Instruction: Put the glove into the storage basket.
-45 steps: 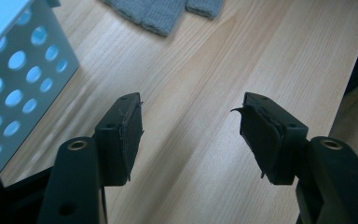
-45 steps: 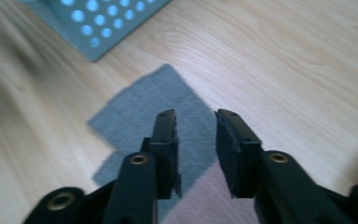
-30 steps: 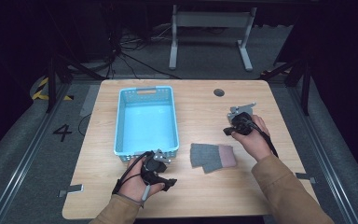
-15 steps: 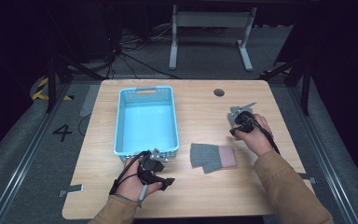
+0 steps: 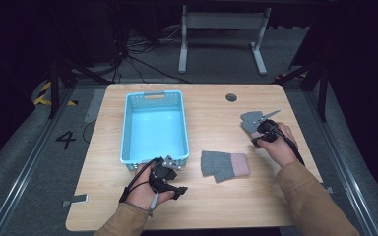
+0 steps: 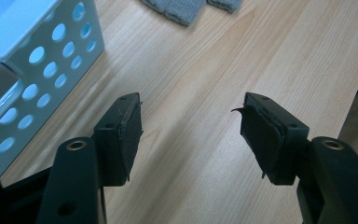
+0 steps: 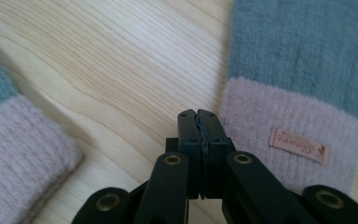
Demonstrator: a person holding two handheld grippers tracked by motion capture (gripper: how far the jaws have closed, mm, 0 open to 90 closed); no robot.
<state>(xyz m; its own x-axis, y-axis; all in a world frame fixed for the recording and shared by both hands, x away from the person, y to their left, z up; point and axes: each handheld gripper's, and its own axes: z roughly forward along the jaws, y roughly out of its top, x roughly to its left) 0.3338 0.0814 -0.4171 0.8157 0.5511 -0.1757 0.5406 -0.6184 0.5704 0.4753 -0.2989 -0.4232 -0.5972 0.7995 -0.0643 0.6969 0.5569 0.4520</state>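
Right gripper (image 7: 200,122), clenched on nothing, has slid toward you beside the far glove (image 7: 303,70); your grasp is pending.

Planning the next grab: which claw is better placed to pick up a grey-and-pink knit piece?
Right. The right claw sits shut beside a knit piece, at its pink cuff; the left claw, open, rests by the blue basket, apart from both.

Table brightly lit, surroundings dark; gripper views slightly soft.
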